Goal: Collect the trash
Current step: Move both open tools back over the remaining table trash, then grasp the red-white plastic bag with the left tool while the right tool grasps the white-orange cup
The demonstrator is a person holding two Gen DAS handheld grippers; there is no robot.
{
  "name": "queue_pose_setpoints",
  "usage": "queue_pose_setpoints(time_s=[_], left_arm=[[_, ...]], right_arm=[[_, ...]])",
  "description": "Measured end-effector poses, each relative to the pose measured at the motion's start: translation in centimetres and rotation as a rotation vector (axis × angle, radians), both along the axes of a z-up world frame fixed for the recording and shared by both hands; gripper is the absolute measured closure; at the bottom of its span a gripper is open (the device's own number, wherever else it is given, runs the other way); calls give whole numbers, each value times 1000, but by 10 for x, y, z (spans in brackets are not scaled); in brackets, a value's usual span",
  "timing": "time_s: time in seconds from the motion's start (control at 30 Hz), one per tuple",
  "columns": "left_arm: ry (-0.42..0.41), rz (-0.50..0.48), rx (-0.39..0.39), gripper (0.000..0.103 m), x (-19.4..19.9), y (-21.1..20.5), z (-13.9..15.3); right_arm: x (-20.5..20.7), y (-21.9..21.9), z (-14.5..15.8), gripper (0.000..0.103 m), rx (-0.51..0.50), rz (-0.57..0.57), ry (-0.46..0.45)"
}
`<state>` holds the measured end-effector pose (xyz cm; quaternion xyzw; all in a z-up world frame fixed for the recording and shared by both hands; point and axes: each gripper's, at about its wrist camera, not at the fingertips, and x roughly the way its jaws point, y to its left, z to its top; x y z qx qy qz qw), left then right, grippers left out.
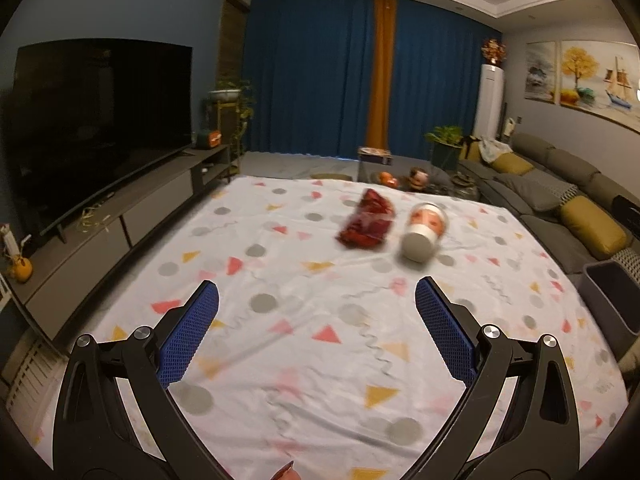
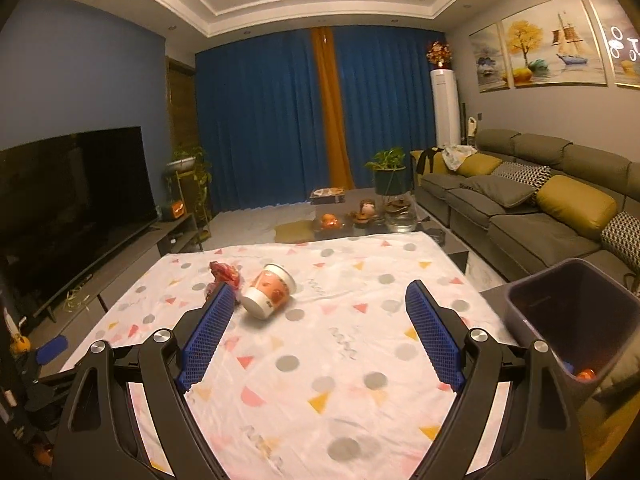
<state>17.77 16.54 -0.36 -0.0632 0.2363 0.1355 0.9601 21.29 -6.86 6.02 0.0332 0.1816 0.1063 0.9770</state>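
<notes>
Two pieces of trash lie on the table, side by side toward its far end: a crumpled red wrapper [image 1: 367, 221] and a paper cup [image 1: 423, 232] tipped on its side, its white base turned toward the cameras and its printed wall showing orange and red. In the left wrist view the wrapper sits to the left of the cup, close beside it; whether they touch is lost in blur. The tablecloth [image 1: 304, 336] under them is white with grey dots and pink and yellow triangles. The left gripper [image 1: 317, 294] hangs above the near part of the cloth with its blue-padded fingers [image 1: 188, 340] spread wide and nothing between them, well short of both items. The right gripper [image 2: 320, 294] is likewise spread wide and empty above the cloth; in its view the cup [image 2: 269, 290] lies just past the tip of its left-hand finger, whose pad partly covers the wrapper [image 2: 226, 274]. A dark bin [image 2: 576, 316] stands off the right edge of the table, near the grey sofa [image 2: 532, 216], with something orange low inside it. A large dark television [image 1: 100, 128] runs along the left wall, and blue curtains [image 2: 264, 120] with an orange strip close off the far side of the room.
</notes>
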Motion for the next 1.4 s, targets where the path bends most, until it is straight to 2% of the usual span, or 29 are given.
queue_pose_setpoints(time_s=[0.43,0.73,0.93,1.1,1.27,1.4], left_arm=[[-32,114,-14,6,59,83,-5],[-30,138,-61,6,104,112,-19],[-22,105,-70,6,130,107,-28],[-24,39,-84,6,148,96,-31],[-12,-81,-68,6,169,69,-37],[19,-174,-31,6,191,41,-43]], right_arm=[[137,98,-63,18,-80,41,178],[193,123,-100,18,-91,25,275],[217,127,-116,20,-73,38,340],[226,128,-127,38,-50,76,397],[219,123,-126,47,-85,84,365],[210,99,-121,48,-61,65,342]])
